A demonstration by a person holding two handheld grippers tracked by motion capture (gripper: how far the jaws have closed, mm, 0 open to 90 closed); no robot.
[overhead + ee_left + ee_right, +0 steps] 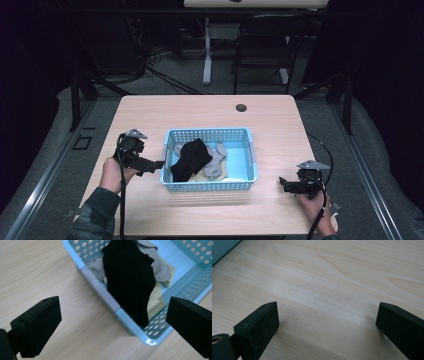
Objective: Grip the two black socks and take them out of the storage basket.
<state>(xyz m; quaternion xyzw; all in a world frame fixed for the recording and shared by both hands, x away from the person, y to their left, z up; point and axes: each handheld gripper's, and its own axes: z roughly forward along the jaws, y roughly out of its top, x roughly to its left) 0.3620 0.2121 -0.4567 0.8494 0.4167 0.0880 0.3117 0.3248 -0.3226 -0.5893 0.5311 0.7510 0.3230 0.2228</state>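
A light blue perforated basket (247, 150) sits mid-table, holding a black sock (190, 159), grey socks (216, 159) and a pale yellow one (202, 176). My left gripper (156, 165) hovers at the basket's left wall, open, nothing between its jaws. In the left gripper view the black sock (130, 280) drapes over a grey sock (160, 267) and the yellow one (156, 300), with the basket rim (100, 288) between the jaws. My right gripper (284, 184) rests low over bare table (332, 285) to the basket's right, open and empty.
A dark round hole (241, 107) marks the table's far side. A chair (265, 45) and a table leg (207, 50) stand beyond the far edge. Cables trail from both grippers toward the person's side. A basket corner (222, 247) shows in the right gripper view.
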